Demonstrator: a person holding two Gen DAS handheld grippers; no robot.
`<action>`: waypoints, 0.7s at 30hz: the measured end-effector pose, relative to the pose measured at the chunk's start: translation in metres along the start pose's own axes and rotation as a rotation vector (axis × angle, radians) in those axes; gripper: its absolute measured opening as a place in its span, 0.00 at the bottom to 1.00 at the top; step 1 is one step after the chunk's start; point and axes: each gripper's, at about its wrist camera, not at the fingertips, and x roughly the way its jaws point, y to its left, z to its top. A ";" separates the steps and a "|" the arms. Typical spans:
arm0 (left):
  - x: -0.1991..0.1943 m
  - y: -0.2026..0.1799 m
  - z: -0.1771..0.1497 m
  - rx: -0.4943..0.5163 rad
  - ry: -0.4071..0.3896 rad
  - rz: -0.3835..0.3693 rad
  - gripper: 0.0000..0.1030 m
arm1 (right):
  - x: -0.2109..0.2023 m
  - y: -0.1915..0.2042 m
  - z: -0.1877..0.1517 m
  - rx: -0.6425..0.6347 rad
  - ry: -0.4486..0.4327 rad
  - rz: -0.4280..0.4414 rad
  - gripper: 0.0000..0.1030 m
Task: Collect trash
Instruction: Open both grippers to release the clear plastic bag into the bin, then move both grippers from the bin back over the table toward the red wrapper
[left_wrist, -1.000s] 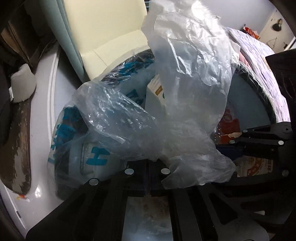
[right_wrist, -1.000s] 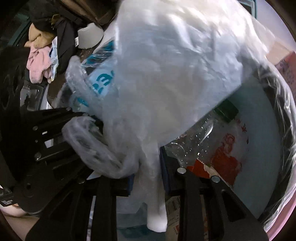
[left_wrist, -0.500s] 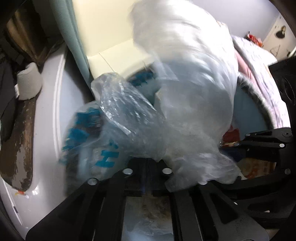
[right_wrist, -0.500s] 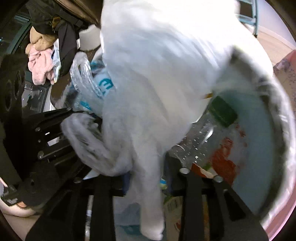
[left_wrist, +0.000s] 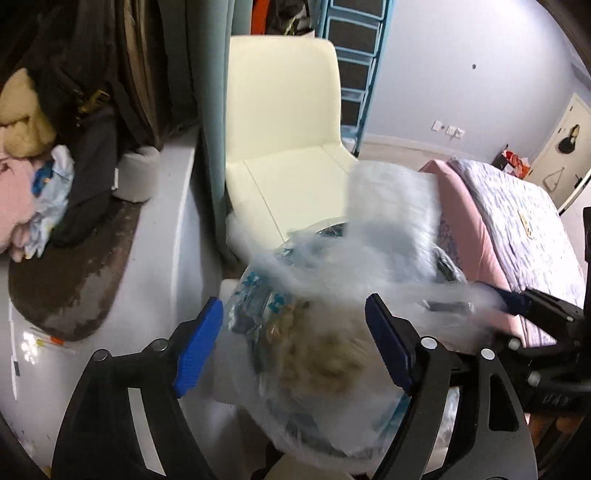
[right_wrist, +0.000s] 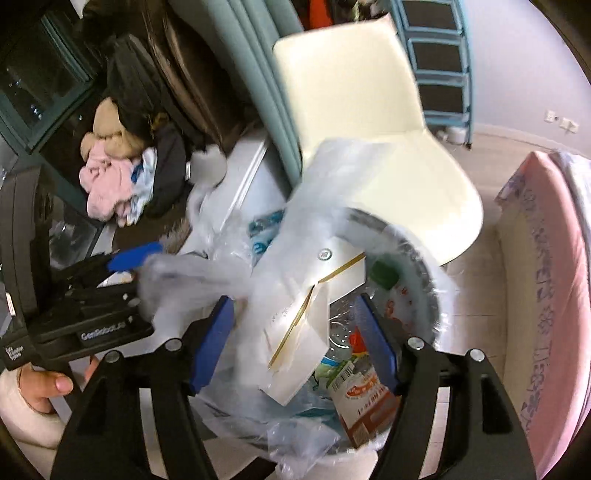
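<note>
A clear plastic bag (left_wrist: 388, 229) is blurred in motion and hangs loose over the lined trash bin (right_wrist: 424, 266). My left gripper (left_wrist: 293, 347) is above the bin. Its jaws are opening wide, and plastic lies below and between them with no pad pressing on it. My right gripper (right_wrist: 295, 345) is also opening, with the bag (right_wrist: 332, 192) draped between its blue pads but not pinched. Inside the bin lie a bottle with a green cap (right_wrist: 384, 275), a printed carton (right_wrist: 365, 402) and a white card box (right_wrist: 314, 314). The left gripper (right_wrist: 129, 273) shows at the left of the right wrist view.
A cream chair (left_wrist: 284, 129) stands right behind the bin. A bed with a pink edge (left_wrist: 517, 229) lies to the right. A pile of clothes (left_wrist: 22, 192) sits on a ledge at the left. A blue shelf rack (left_wrist: 354, 55) is at the back. A person's hand (right_wrist: 44, 387) holds the left gripper.
Both grippers were shut on the plastic bag down at the bin. They have risen and drawn back, the jaws have spread apart, and the bag has come free.
</note>
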 end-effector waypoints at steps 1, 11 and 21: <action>-0.005 0.001 -0.003 0.002 -0.004 0.001 0.76 | -0.004 -0.002 -0.001 0.006 -0.011 -0.004 0.63; -0.038 0.006 -0.028 -0.044 -0.031 -0.010 0.76 | -0.045 0.011 -0.021 0.037 -0.102 -0.012 0.63; -0.081 0.028 -0.068 -0.084 -0.061 0.049 0.76 | -0.043 0.061 -0.036 -0.081 -0.074 0.036 0.63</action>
